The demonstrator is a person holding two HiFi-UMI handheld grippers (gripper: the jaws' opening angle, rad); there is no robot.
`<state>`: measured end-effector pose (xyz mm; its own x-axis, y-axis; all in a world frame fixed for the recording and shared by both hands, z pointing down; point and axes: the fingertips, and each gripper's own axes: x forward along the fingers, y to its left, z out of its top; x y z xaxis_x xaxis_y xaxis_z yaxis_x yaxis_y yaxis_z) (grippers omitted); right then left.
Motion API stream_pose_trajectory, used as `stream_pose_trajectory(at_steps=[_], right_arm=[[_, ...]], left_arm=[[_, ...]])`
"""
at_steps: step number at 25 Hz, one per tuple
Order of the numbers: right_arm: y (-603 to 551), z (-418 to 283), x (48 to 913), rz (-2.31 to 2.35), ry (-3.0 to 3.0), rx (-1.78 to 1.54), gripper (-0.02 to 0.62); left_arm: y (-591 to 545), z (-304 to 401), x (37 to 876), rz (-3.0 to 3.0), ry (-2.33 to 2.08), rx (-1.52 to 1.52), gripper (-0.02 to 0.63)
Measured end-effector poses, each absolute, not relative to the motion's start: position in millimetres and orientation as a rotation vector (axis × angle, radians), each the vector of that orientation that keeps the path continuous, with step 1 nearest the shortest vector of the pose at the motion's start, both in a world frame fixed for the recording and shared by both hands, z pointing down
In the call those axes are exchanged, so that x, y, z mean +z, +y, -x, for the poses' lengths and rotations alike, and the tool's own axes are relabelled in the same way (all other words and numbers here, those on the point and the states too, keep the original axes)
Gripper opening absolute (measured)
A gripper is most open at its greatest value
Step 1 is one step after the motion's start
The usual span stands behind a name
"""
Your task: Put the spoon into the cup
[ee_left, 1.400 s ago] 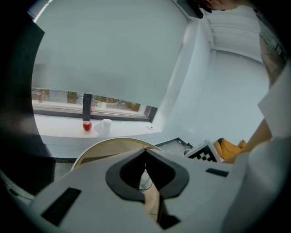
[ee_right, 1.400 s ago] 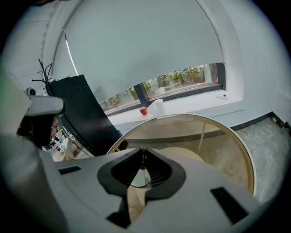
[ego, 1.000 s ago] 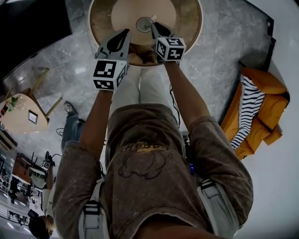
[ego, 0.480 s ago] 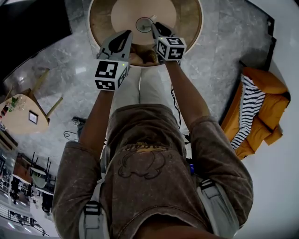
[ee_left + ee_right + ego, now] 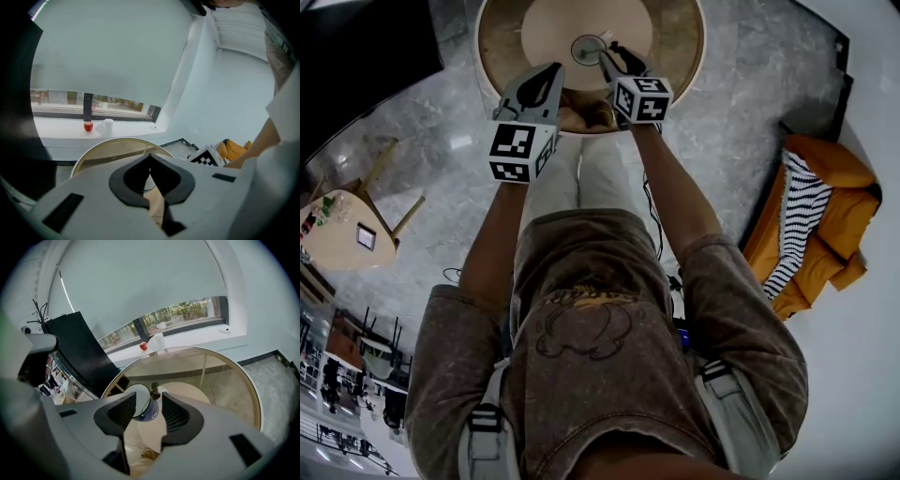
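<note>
Right gripper (image 5: 149,394) jaws just parted around spoon (image 5: 154,389) (in round cup (image 5: 138,402)); left gripper (image 5: 150,157) closed.

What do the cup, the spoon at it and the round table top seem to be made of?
Cup: probably glazed ceramic, glossy white with a blue pattern outside.
Spoon: only a dark, knobbly handle end shows, so whether it is metal or wood stays open.
Table top: clear glass, since the tan base and the floor show through it.
</note>
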<state>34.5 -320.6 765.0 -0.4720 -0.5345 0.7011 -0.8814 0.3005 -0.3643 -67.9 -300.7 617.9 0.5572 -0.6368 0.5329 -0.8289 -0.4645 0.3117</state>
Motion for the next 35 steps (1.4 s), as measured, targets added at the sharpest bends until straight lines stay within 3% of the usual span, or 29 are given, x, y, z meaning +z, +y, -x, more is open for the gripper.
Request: stream_pose_trajectory(at_steps=[12, 22, 35], right_arm=[[-312.2, -40.0, 746.8, -1.264, -2.133, 1.030, 0.202], [-290.6, -34.3, 682.6, -1.215, -2.232, 0.962, 0.066], [-258.3, -23.5, 573.6, -1.120, -2.376, 0.901, 0.018]], left_arm=[[-300.8, 64.4, 606.9, -2.255, -1.169, 0.458, 0.018], [-296.3, 64.8, 569.3, -2.285, -1.151, 0.455, 0.018], [-275.1, 52.6, 508.2, -2.325, -1.100, 0.430, 0.018]])
